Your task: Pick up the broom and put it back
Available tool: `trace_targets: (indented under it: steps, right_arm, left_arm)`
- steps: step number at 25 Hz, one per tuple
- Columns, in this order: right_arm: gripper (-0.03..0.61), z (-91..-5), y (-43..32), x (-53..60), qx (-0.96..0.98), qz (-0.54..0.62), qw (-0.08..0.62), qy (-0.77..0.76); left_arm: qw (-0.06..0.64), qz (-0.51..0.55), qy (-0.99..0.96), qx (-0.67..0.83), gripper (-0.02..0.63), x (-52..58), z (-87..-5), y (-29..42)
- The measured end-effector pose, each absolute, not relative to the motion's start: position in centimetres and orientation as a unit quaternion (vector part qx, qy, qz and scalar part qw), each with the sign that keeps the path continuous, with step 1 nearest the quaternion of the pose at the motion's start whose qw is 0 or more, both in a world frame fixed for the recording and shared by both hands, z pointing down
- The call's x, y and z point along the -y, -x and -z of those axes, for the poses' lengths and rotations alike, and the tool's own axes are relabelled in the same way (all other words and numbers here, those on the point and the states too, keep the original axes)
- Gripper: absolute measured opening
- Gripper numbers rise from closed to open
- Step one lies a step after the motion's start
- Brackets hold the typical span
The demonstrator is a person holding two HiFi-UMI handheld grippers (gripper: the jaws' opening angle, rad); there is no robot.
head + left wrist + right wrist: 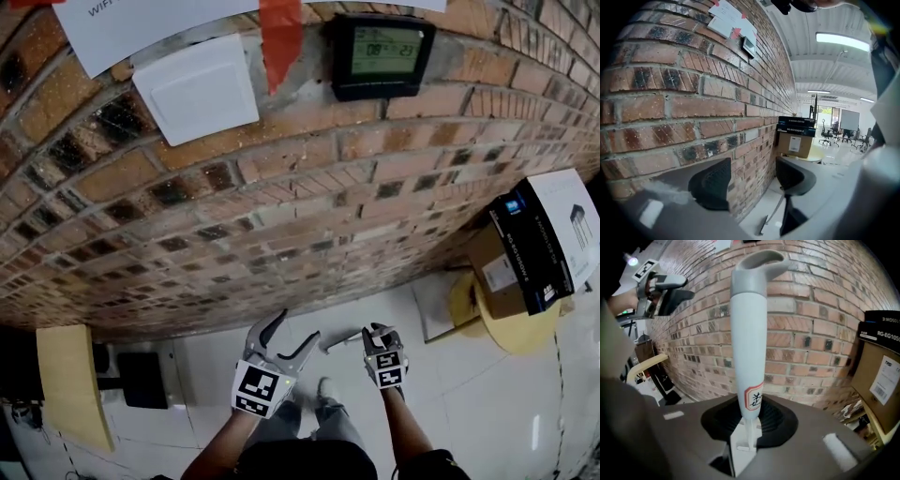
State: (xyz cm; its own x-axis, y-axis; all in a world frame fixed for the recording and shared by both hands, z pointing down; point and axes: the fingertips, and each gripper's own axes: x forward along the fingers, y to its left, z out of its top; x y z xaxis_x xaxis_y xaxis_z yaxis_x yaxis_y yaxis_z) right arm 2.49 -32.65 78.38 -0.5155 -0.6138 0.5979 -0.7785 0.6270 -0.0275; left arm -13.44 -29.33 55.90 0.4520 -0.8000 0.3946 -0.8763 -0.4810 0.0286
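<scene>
The brick wall (281, 197) fills most of what I see, with a cardboard box (494, 274) at its foot on the right. My right tongs (376, 332) are clamped on the broom handle (747, 333), held near the wall. My left tongs (295, 332) stand apart, empty.

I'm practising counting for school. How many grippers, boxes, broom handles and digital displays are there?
grippers: 2, left gripper, right gripper
boxes: 2, cardboard box, black box
broom handle: 1
digital display: 1
total: 6
</scene>
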Motion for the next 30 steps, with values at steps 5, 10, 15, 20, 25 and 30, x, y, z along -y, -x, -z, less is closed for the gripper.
trace_targets:
  steps: [5,10,15,20,25,30]
  right_arm:
    - [0.083,-80.7,1.0,37.8,0.863,-0.145,0.281,-0.393]
    - [0.084,-81.6,4.4,44.1,0.859,-0.160,0.284,-0.395]
    - [0.086,-82.3,6.4,47.4,0.852,-0.182,0.296,-0.392]
    - [0.198,-82.7,5.8,46.7,0.839,-0.208,0.300,-0.404]
    - [0.262,-79.1,3.9,44.3,0.845,-0.203,0.261,-0.422]
    - [0.276,-71.1,3.0,42.0,0.858,-0.150,0.204,-0.446]
  left_arm:
    - [0.132,-0.167,-0.822,0.529,0.307,29.4,-56.7,16.0]
    - [0.143,-0.167,-0.796,0.564,0.307,28.4,-56.8,18.6]
    - [0.150,-0.167,-0.780,0.585,0.307,27.3,-56.8,20.5]
    - [0.154,-0.161,-0.779,0.586,0.307,27.0,-57.0,20.9]
    - [0.151,-0.143,-0.785,0.583,0.307,27.6,-56.6,21.4]
    - [0.128,-0.128,-0.790,0.586,0.307,27.5,-54.4,22.6]
